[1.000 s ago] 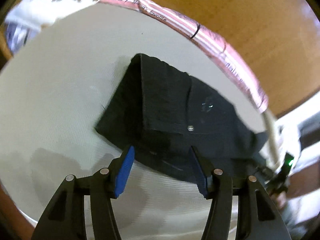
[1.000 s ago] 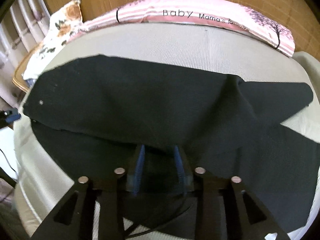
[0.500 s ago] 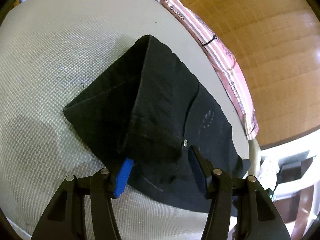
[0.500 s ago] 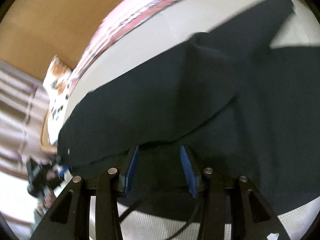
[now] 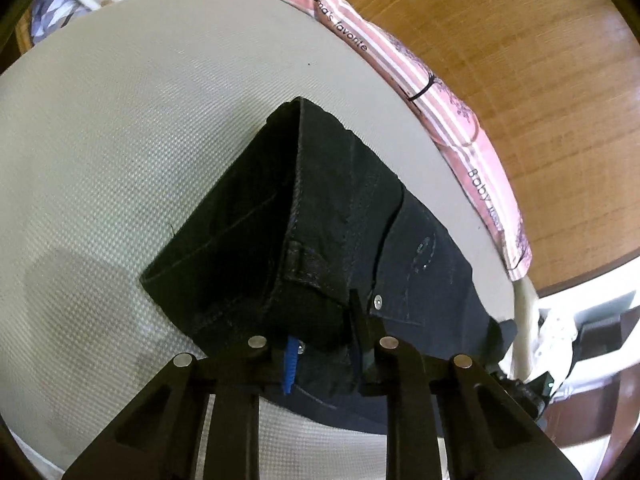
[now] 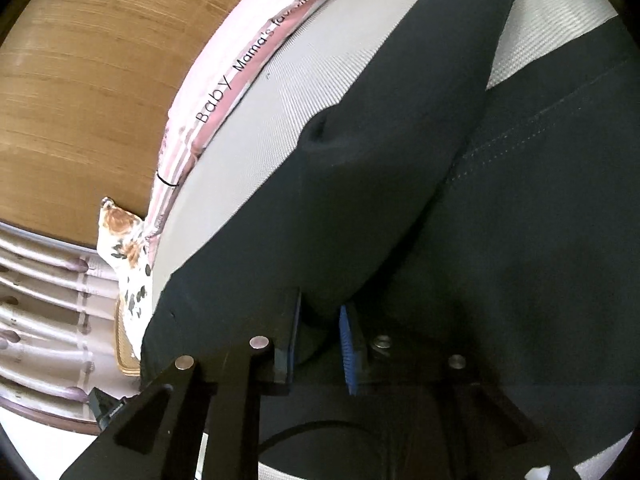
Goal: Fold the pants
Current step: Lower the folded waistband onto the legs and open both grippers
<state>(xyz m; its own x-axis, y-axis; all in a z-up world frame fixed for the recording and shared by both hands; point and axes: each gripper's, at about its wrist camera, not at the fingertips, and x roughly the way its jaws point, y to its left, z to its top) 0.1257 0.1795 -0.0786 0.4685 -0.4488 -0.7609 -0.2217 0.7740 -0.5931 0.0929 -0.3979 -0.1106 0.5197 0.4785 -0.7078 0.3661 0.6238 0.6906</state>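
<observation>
Both my left gripper (image 5: 322,340) and right gripper (image 6: 320,344) pinch the black pants (image 5: 340,216). Beyond the pants, the pink striped cushion (image 5: 452,120) reads "Baby Mama's favorite".

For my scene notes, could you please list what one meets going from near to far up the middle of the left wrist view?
Left gripper, shut on the pants → black pants, raised in a peaked fold → grey mattress → pink striped cushion → wooden headboard.

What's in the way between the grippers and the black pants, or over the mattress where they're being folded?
Nothing visible. The left gripper and right gripper each pinch the black pants directly, and the grey mattress beside them shows bare.
</observation>
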